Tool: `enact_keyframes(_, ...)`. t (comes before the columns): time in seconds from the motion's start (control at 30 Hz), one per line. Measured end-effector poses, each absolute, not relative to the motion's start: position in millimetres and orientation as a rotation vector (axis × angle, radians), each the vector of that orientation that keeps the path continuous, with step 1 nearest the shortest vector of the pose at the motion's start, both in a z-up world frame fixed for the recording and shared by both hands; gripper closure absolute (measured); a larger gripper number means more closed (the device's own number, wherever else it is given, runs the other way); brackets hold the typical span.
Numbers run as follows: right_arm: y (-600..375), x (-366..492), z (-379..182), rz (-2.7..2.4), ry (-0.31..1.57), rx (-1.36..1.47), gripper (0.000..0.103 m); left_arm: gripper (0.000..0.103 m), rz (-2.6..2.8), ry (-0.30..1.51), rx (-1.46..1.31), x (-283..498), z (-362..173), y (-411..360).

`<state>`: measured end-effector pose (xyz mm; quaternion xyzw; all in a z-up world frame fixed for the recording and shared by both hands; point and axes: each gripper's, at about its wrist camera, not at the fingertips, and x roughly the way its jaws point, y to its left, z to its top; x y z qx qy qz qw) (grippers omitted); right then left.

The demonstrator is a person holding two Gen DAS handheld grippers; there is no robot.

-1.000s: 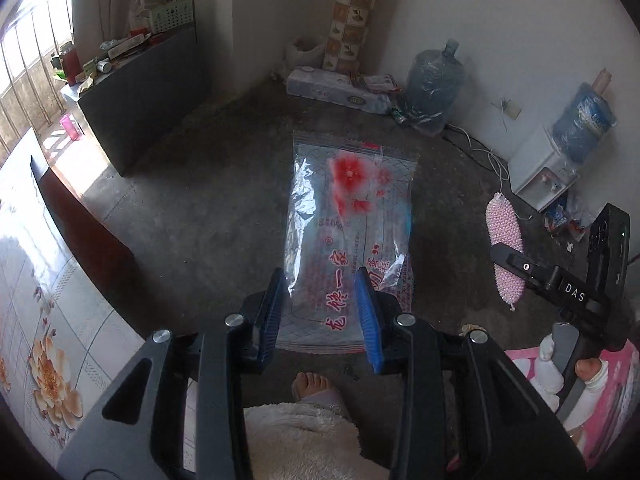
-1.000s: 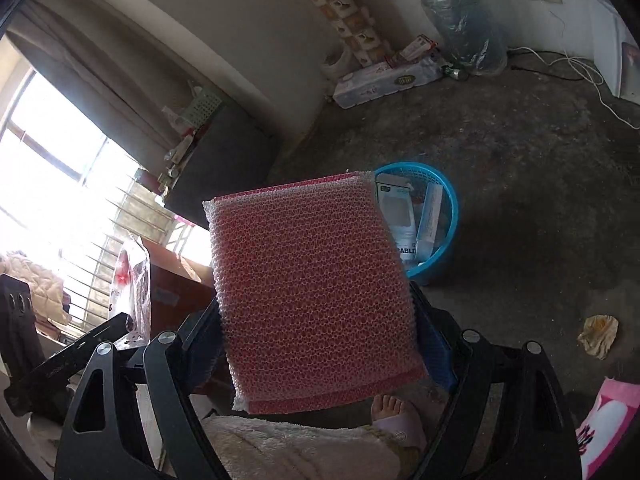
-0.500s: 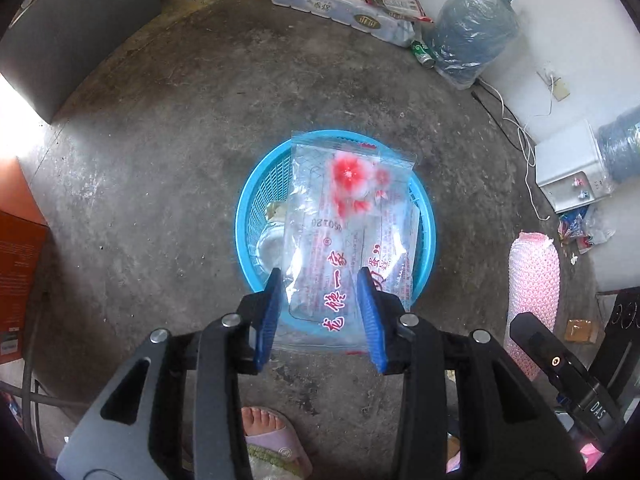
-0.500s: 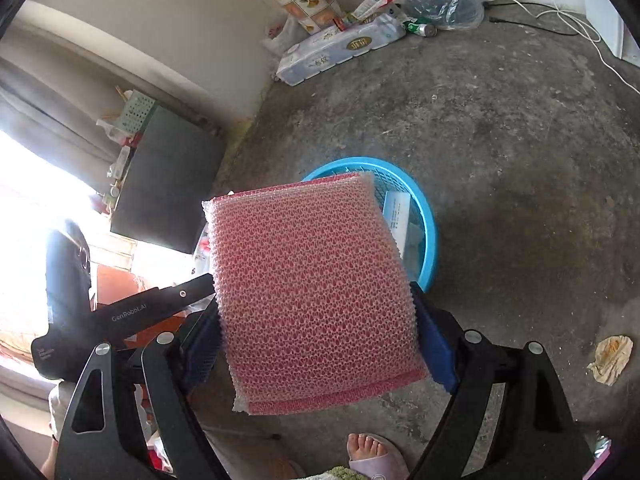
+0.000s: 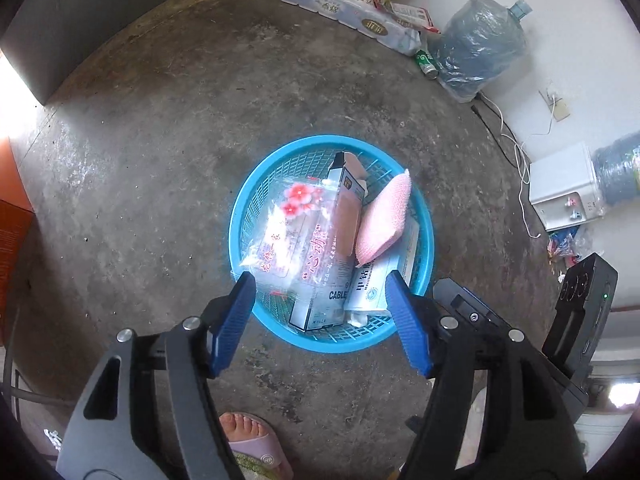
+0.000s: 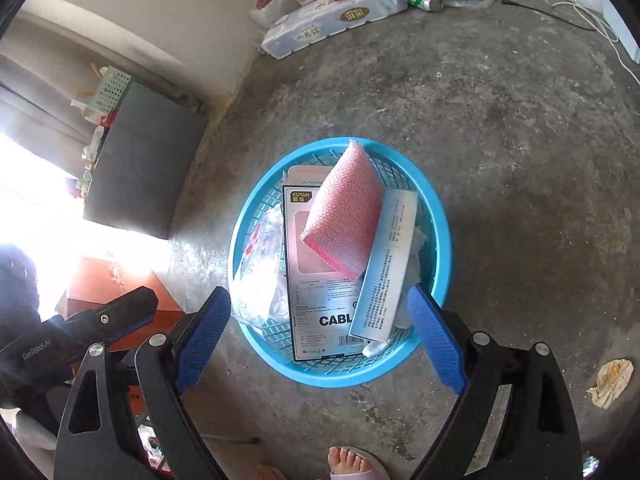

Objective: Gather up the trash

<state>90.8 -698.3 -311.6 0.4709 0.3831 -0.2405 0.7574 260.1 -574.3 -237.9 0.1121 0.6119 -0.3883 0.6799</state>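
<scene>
While both jaws have just been opening, the left gripper and right gripper gape empty; in the blue basket, the plastic bag lies at nine o'clock of the pink sponge.

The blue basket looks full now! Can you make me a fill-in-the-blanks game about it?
1. The pink sponge lies inside the ____ basket.
2. Both grippers, left and right, are ____ and hold nothing.
3. The white box under the sponge shows the letters ____.
4. A crumpled wrapper lies on the ____, outside the basket.

Missing words: blue; open; CABL; floor
</scene>
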Motion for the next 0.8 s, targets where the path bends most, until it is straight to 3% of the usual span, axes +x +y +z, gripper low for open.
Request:
enact_keyframes(0.27, -623, 27, -217, -0.542, 0.679, 0.888, 0.016, 0.039, -1.062, 1.152, 0.262, 207, -111, -490)
enact_keyframes(0.5, -508, -4, -111, -0.536, 0.545, 0.565, 0.007, 0.018, -1.086, 0.863, 0.172, 129, 5, -347)
enact_keyframes(0.63, -448, -15, -61, -0.501, 0.482, 0.405, 0.007, 0.009, -0.949, 0.773, 0.097, 96, 38, -270)
enact_keyframes(0.8, -393, -16, -32, -0.515, 0.519, 0.255, 0.007, 0.009, -0.718, 0.759, -0.051, 70, 34, -190)
